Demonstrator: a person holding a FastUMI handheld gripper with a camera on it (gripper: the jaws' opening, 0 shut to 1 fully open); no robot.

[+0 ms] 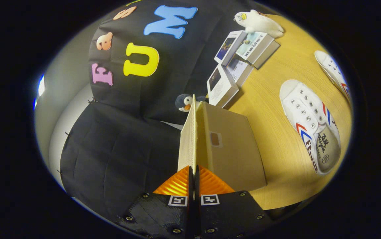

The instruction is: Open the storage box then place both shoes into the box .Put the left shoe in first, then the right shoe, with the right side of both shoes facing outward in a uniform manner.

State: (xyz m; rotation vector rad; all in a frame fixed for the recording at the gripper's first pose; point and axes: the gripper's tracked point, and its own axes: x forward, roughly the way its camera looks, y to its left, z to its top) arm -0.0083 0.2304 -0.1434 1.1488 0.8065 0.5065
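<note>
My gripper (193, 168) is shut on the edge of the storage box lid (188, 139), a thin cream cardboard flap that runs edge-on straight ahead from between the fingers. The tan box body (235, 156) lies against the flap on its right, resting on the wooden table (273, 109). Two white shoes with red and blue stripes lie on the table to the right of the box. The nearer shoe (308, 121) shows its open top and insole. The farther shoe (332, 70) lies beyond it.
Beyond the box stand several books (240, 56) with a white plush toy (260, 21) on the far one. A small penguin toy (184, 102) sits at the far end of the flap. Black booth cloth (117, 146) hangs to the left.
</note>
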